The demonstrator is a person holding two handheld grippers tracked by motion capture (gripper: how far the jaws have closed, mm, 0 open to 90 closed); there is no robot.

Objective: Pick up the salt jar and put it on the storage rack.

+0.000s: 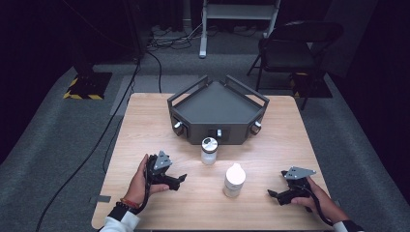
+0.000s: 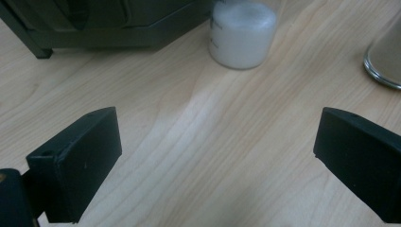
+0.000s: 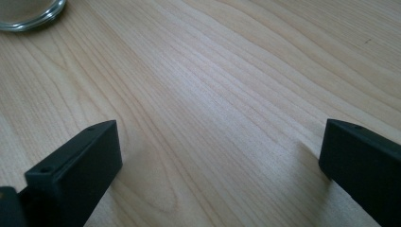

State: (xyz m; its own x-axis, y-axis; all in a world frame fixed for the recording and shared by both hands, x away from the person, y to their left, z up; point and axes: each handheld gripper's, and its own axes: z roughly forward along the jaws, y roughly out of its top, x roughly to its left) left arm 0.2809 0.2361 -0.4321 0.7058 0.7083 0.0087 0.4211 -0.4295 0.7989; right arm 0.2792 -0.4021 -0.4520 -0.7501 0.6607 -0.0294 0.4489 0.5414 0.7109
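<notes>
Grey carpet and dark walls surround a pale wooden table (image 1: 145, 125), with cables trailing over the floor at the left and a folding chair (image 1: 290, 48) beyond the far right corner. Toward the table's far edge, about midway along it, stands a dark angular tray (image 1: 217, 104) with raised rails. Just in front of it is a small jar with a metal lid (image 1: 209, 150), and nearer the front edge, a little right of centre, a white-capped bottle (image 1: 234, 180); the two stand near each other but apart.

At the front left corner a hand holds the left gripper (image 1: 176, 180), its jaws spread wide with bare wood between them. The right gripper (image 1: 274, 194) sits low by the front right corner, jaws likewise spread, holding nothing. Open tabletop runs along both side edges, and clear wood separates each gripper from the bottle.
</notes>
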